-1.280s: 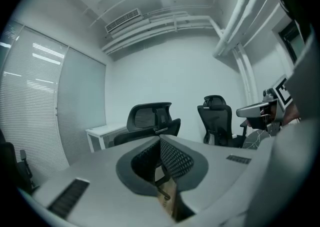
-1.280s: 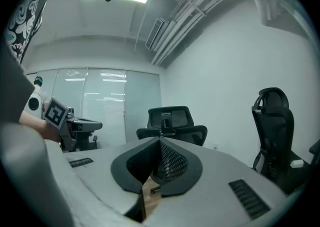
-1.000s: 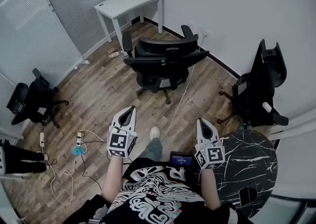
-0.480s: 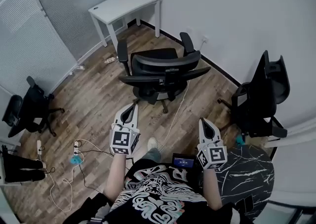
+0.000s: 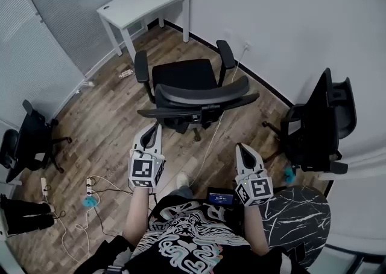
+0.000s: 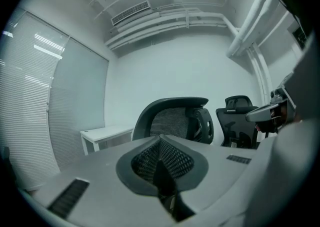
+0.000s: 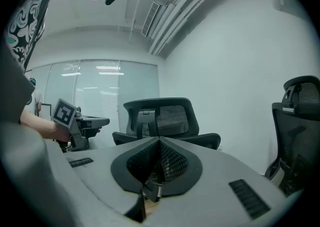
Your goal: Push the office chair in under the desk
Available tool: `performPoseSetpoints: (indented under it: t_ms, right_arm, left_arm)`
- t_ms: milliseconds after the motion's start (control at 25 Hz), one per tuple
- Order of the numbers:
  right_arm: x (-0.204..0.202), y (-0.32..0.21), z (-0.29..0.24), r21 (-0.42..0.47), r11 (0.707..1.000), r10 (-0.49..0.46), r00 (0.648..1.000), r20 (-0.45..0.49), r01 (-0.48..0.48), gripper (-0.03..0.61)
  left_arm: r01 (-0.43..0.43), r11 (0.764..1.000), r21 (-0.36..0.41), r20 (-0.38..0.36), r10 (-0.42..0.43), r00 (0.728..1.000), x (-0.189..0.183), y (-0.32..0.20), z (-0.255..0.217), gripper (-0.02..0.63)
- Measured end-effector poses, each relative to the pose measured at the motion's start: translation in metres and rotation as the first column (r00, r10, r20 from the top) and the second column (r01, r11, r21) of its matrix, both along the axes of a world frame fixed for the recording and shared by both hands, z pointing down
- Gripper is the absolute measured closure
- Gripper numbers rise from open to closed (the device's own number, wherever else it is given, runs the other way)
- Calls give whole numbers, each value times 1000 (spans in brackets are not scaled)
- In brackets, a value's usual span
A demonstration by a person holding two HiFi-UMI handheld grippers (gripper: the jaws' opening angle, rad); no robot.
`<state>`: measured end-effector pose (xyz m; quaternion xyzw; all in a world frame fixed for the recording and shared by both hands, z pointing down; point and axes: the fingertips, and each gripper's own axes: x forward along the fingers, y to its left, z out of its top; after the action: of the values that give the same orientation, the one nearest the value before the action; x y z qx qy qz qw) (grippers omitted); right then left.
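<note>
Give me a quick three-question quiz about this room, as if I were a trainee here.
1. True or false: the left gripper and the right gripper both have their jaws shut on nothing.
2. Which part of the office chair is nearest the grippers? A) seat B) backrest C) wheels
3. Is the office chair under the white desk yet?
Key: 1 true. 2 B. 3 no, bare floor lies between them.

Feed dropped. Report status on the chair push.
Left gripper, right gripper shut, empty. Office chair ahead, untouched, not yet under desk. Cable on floor by chair.
</note>
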<state>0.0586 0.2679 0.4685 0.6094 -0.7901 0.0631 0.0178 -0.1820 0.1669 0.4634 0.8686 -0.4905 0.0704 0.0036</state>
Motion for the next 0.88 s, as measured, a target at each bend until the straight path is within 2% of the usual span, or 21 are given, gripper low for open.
performPoseSetpoints:
  t_ms: [200, 560, 880]
  right_arm:
    - [-11, -30, 3, -12, 999, -44, 998, 53, 45, 561]
    - [-31, -70, 9, -20, 999, -43, 998, 38, 43, 560]
    - [-47, -81, 17, -20, 998, -55, 997, 51, 56, 552]
  left_arm:
    - [-21, 1000, 14, 37, 20, 999, -4, -33, -5, 599]
    - [-43, 999, 30, 73, 41, 997, -10, -66, -5, 595]
    - [-97, 995, -1, 77, 97, 992, -9, -82, 13, 524]
